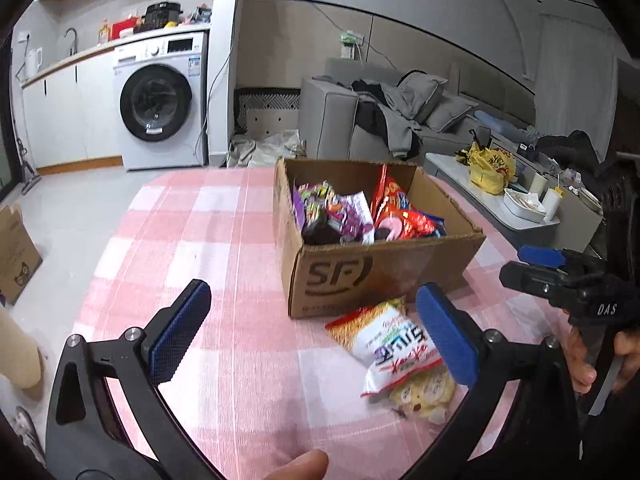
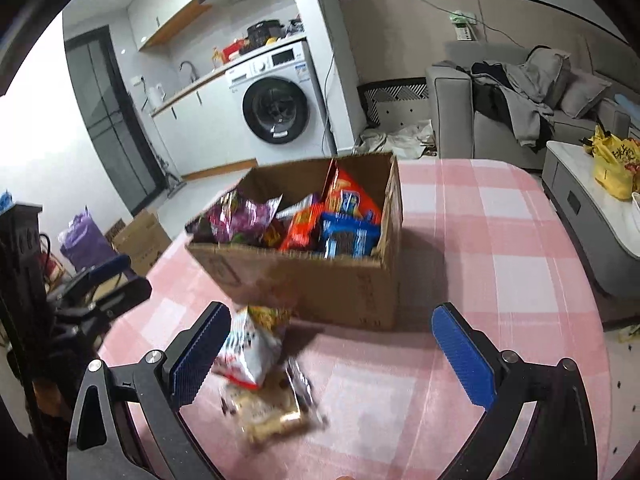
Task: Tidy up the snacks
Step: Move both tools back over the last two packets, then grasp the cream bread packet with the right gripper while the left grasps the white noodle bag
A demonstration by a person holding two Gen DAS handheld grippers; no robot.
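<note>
The left gripper [image 1: 314, 334] is released, its 2 blue pads spread wide with nothing between them, hovering over the pink checked tablecloth [image 1: 224, 240]. At 4 o'clock in the left wrist view, just behind the right-hand pad, a white snack bag [image 1: 394, 350] lies flat on the cloth, and a yellow snack packet [image 1: 424, 398] pokes out from under its near end, the 2 touching. Whether the pad touches the white bag cannot be told.

The right gripper [image 2: 332, 354] is also released, jaws wide and holding nothing. In its own view the white snack bag [image 2: 250, 354] sits at 7 o'clock just beside the left-hand pad, overlapping the yellow snack packet [image 2: 266, 416] nearer the camera; both are blurred. In the left wrist view the right gripper [image 1: 538, 266] shows at 3 o'clock with the person's hand [image 1: 588, 356] below it.

Beyond both snacks, at 12 o'clock from them, stands an open cardboard box [image 1: 360, 280] marked SF, its near wall just beside the white bag's far end. Inside are purple packets [image 1: 340, 216] on 1 side and red packets [image 1: 400, 212] on the other; the right wrist view also shows a blue packet [image 2: 348, 236] in the box [image 2: 340, 284].

Farther out, at 10 o'clock, a washing machine [image 1: 164, 100] stands under a counter; at 1 o'clock is a grey sofa [image 1: 360, 120] with clothes heaped on it.
</note>
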